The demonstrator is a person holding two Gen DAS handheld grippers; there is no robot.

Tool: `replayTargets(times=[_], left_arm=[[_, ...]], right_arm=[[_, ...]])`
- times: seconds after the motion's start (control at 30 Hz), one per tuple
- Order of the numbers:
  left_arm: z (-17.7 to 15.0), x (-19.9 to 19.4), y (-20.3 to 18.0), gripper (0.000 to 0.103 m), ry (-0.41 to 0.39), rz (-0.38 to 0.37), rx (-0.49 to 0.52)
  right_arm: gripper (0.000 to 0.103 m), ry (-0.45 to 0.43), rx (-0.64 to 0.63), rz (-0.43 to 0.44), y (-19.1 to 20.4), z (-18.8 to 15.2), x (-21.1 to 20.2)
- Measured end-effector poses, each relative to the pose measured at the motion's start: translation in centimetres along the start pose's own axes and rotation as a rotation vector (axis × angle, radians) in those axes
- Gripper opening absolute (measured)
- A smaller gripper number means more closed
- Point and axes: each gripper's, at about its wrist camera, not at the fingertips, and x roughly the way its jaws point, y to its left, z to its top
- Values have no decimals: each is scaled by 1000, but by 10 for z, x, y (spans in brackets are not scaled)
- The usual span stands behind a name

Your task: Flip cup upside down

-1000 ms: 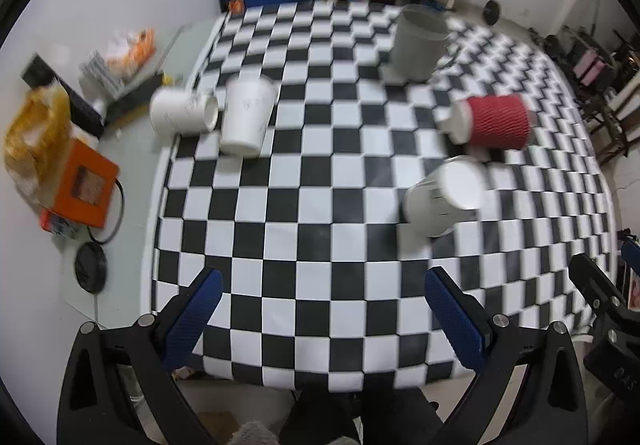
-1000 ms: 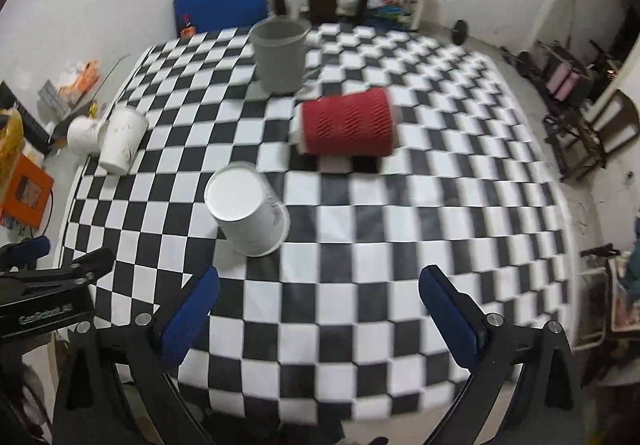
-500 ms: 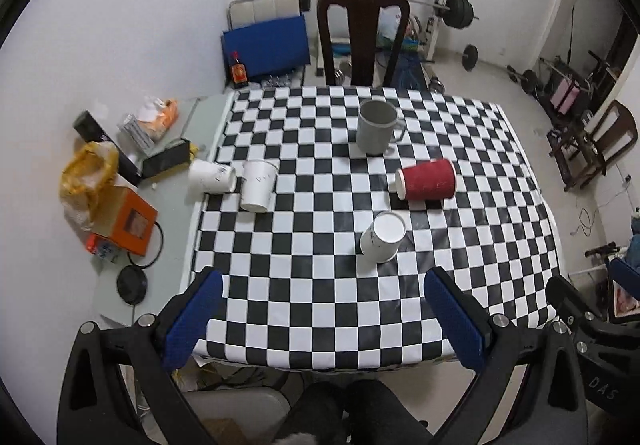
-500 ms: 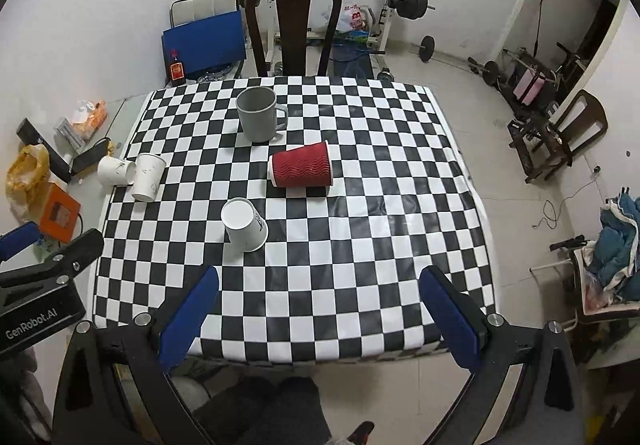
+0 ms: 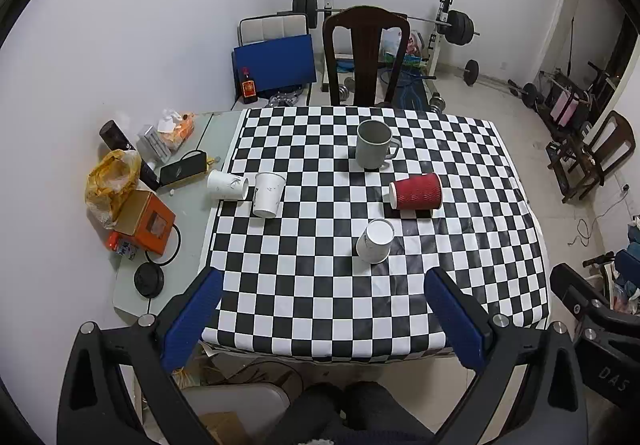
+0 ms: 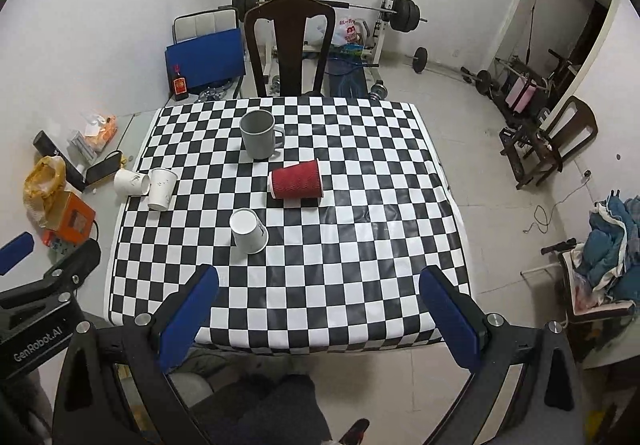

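Note:
A checkered table [image 5: 320,297] [image 6: 340,285] holds several cups. A white paper cup [image 5: 375,241] [image 6: 248,231] stands upside down near the middle. A red ribbed cup [image 5: 416,191] [image 6: 296,180] lies on its side. A grey mug [image 5: 374,144] [image 6: 260,134] stands upright at the back. At the left edge one white cup [image 5: 269,194] [image 6: 161,189] stands upright and another [image 5: 227,185] [image 6: 130,182] lies on its side. My left gripper [image 5: 324,321] and right gripper [image 6: 320,317] are both open and empty, high above the table's near edge.
A dark wooden chair [image 5: 366,57] stands behind the table. A side shelf on the left holds an orange box [image 5: 146,221], a yellow bag [image 5: 110,185] and small clutter. Barbell gear [image 6: 400,11] and more chairs [image 6: 560,141] fill the room behind and to the right.
Both grippers have pulled up and back from the table, so the cups look much smaller. The cups have not moved. Both grippers stay open.

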Motion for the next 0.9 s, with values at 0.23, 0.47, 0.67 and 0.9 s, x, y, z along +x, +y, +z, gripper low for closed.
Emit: replayTargets(times=[0.23, 0.47, 0.67, 0.9], left_arm=[[2, -17, -2, 103, -15, -5, -6], [6, -28, 0, 103, -30, 13, -12], [8, -30, 1, 103, -30, 19, -11], [8, -30, 0, 103, -32, 18, -11]], right_arm=[[102, -24, -15, 8, 1, 4, -23], [102, -40, -15, 7, 1, 5, -33], [102, -40, -15, 9, 0, 4, -36], [101, -39, -12, 10, -1, 4, -36]])
